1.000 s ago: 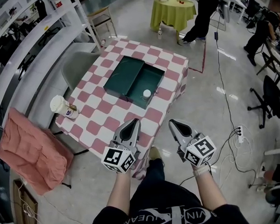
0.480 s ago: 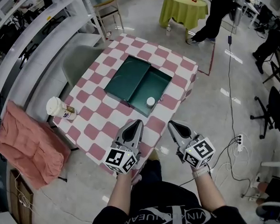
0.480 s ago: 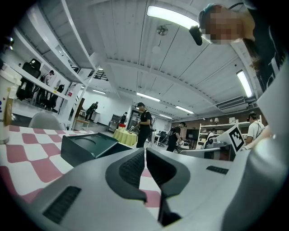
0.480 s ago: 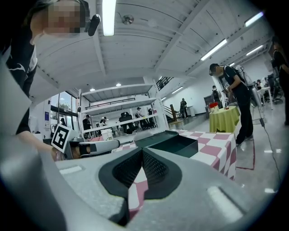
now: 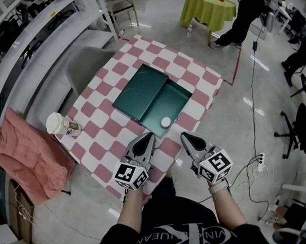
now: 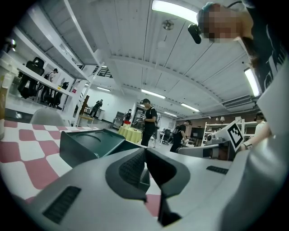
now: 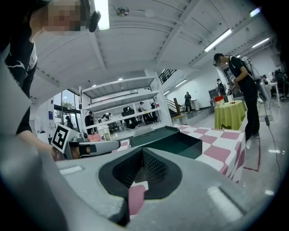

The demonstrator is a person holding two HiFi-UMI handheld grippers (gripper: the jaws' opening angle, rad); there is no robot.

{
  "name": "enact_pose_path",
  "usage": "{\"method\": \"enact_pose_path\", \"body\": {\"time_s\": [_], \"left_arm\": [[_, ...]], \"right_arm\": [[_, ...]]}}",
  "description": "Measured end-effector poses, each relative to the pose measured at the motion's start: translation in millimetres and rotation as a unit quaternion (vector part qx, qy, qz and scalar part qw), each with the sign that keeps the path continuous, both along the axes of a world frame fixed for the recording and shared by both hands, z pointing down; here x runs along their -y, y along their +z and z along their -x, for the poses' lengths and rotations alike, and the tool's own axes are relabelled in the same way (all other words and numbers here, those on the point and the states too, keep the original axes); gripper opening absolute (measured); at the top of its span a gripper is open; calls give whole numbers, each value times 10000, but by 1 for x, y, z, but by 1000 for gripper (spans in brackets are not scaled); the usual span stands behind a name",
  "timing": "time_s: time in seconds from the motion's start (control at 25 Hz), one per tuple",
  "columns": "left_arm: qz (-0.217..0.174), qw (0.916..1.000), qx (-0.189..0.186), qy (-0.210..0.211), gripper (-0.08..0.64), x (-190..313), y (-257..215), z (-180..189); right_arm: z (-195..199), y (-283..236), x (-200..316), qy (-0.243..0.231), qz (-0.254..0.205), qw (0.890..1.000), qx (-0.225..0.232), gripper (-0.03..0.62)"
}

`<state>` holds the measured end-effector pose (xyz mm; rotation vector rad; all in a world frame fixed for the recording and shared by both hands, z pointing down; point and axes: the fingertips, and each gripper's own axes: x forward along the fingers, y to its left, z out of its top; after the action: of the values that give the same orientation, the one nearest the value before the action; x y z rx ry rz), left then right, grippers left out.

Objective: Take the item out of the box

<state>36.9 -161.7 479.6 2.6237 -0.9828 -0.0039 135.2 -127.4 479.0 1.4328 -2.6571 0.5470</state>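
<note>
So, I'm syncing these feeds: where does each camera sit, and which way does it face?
Head view: on the person's head, looking steeply down at the checkered table and open green box; torso, forearms, left gripper and right gripper show.
Left gripper view: on the left gripper, looking along its shut fingers towards the box; right gripper and torso at right.
Right gripper view: on the right gripper, looking along its shut fingers towards the box; left gripper and torso at left.
Shared: all three show the box.

The checked table (image 5: 106, 140) lay bare from its near corner to the green box (image 5: 175, 99) at its middle, whose walls stood in the way; a paper cup (image 5: 58, 124) occupied the left corner.
</note>
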Motion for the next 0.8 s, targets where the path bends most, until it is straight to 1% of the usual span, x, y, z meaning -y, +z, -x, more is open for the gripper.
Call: {"method": "enact_pose_path", "body": {"time_s": [0.16,0.32,0.56,0.68,0.8], "left_arm": [[8,9999,140,54,18,10,4,-6],[12,9998,201,37,18,19,6,-9],[77,9995,301,-98,18,22,8,-7],[122,9992,336,-186,18,26,12,-4],[177,9988,294,-341,18,33,14,1]], "right_arm": [[3,6,17,-201,84,9995,-223,6],[9,10,32,-363,140,9982,-457,6],[25,15,46,-852,236,9912,-987,14],[30,19,57,-989,302,9891,-1048,22],[36,23,67,-1114,351,9860,-1190,32]]}}
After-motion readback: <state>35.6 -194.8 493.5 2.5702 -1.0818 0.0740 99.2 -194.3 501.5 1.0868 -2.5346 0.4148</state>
